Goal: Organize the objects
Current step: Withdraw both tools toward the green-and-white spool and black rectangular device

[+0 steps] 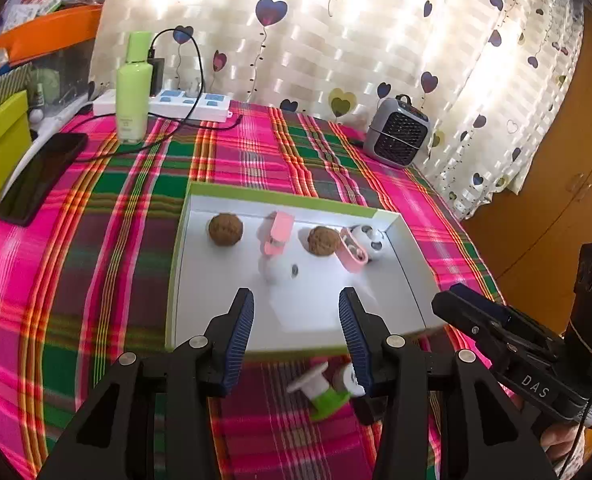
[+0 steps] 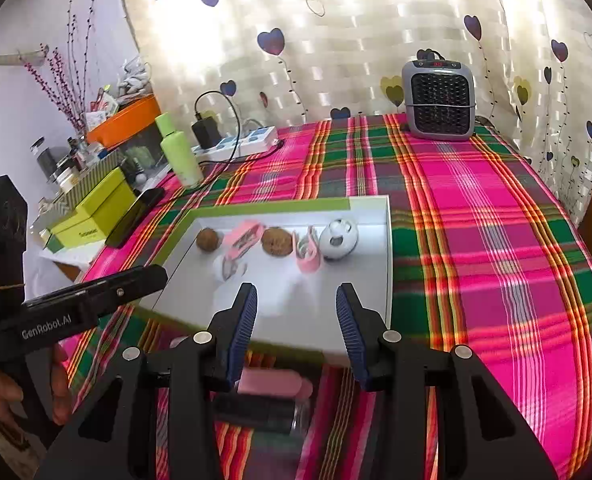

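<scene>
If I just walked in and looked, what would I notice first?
The bright pink and green checked tablecloth covers the whole table and would grab you first. In the middle sits a shallow white box holding two brown walnuts, pink clips and a little panda-faced ball in a row. Behind it hangs a shiny curtain dotted with hearts, with a small grey heater in front.

Blurred pink tube (image 2: 273,385) and dark bottle (image 2: 261,412) — partly hidden behind jaws.
</scene>
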Demonstrator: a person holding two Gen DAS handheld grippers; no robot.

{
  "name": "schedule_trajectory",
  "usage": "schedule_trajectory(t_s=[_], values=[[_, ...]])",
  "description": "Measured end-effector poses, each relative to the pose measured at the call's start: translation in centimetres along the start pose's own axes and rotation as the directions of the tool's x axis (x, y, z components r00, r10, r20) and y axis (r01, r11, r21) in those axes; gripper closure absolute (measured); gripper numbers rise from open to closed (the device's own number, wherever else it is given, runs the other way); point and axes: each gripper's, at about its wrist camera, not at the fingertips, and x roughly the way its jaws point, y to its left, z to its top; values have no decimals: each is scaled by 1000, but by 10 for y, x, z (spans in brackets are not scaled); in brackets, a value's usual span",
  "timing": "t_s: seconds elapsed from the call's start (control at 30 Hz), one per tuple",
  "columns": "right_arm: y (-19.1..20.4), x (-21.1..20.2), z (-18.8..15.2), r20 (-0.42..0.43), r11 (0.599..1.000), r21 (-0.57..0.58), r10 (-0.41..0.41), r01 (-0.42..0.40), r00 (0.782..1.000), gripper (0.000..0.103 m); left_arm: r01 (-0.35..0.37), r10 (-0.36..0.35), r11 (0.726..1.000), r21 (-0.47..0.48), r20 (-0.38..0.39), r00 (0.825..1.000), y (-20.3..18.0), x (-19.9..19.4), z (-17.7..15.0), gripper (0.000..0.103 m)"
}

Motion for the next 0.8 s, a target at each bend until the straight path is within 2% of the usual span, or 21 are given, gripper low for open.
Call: schedule_trajectory(t_s=[0.2,0.33,0.5,0.67,0.8], values=[[8,-6,-23,-46,997,-41,56,-58,997,61,7,-7,1000,-8,-15,1000,2,-8,-16,60],[13,-3,-39,-80,995,-67,64,-70,995,61,23,-23,1000,-20,-34,999,3,-10,-26,60],[13,5,-47,-111,993,-52,97,-104,989,61,19,-20,1000,-14,-54,998,1,-9,-35,60],[16,2,-52,-112,988,-68,131,-139,985,61,7,-9,1000,-23,-70,997,4,-7,-43,60],[17,-1,-52,-101,990,-82,108,-116,989,60,4,-6,1000,-24,-79,997,4,-5,-45,60]])
